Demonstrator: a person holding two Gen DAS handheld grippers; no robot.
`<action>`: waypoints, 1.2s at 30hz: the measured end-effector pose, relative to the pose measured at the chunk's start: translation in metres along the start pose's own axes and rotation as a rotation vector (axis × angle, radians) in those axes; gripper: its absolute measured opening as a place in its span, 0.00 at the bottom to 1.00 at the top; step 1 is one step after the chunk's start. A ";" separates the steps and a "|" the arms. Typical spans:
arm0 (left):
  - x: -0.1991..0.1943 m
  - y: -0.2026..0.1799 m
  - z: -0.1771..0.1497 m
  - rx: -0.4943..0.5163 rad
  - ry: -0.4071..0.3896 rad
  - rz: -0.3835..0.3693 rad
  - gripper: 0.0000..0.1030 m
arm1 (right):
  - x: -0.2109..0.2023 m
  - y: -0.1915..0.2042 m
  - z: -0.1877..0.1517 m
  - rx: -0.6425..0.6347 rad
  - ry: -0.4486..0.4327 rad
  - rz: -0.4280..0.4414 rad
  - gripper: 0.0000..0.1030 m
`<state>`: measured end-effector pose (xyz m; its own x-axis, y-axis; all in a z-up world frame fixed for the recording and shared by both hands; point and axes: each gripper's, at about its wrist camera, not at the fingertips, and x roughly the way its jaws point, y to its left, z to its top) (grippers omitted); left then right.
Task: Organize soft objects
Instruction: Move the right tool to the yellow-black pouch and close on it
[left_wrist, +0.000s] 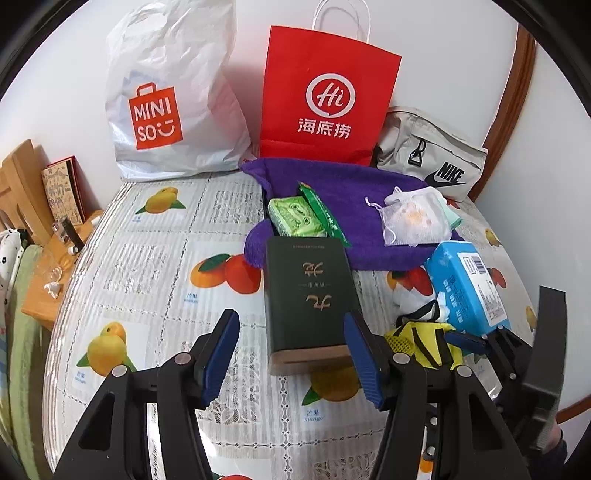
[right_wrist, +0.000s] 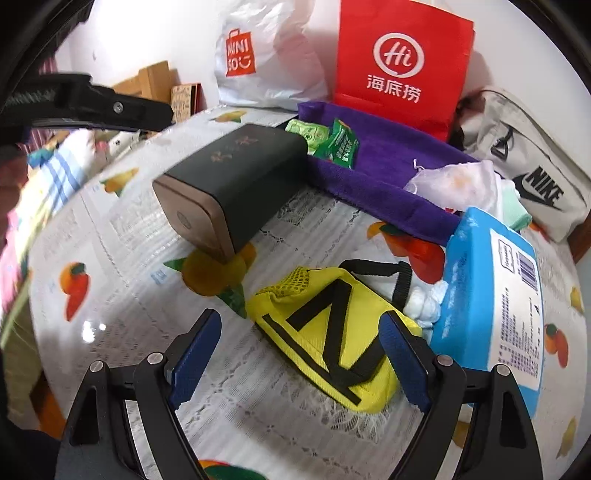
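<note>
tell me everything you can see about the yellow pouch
The yellow pouch looks like woven fabric with black strap lines crossing its face, a yellow mesh patch at one end and a black strap loop behind. It lies flat on the fruit-print tablecloth, beside the blue tissue pack, between the open right gripper fingers.

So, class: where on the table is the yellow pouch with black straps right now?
In the right wrist view the yellow pouch lies flat on the fruit-print tablecloth, between the open right gripper fingers, beside the blue tissue pack.
</note>
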<state>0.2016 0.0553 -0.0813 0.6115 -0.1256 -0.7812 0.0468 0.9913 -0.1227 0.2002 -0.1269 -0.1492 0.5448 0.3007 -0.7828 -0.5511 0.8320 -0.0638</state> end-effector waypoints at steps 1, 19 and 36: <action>0.001 0.001 -0.002 -0.001 0.003 -0.005 0.55 | 0.004 0.002 0.000 -0.006 0.006 -0.013 0.84; -0.002 0.012 -0.023 -0.011 0.020 -0.035 0.55 | 0.025 0.009 0.001 0.045 0.032 -0.027 0.36; -0.020 -0.037 -0.060 0.075 0.051 -0.048 0.55 | -0.062 0.013 -0.070 0.155 0.002 0.056 0.26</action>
<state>0.1403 0.0189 -0.0976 0.5662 -0.1729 -0.8059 0.1350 0.9840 -0.1162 0.1153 -0.1674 -0.1447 0.5147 0.3475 -0.7838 -0.4761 0.8761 0.0758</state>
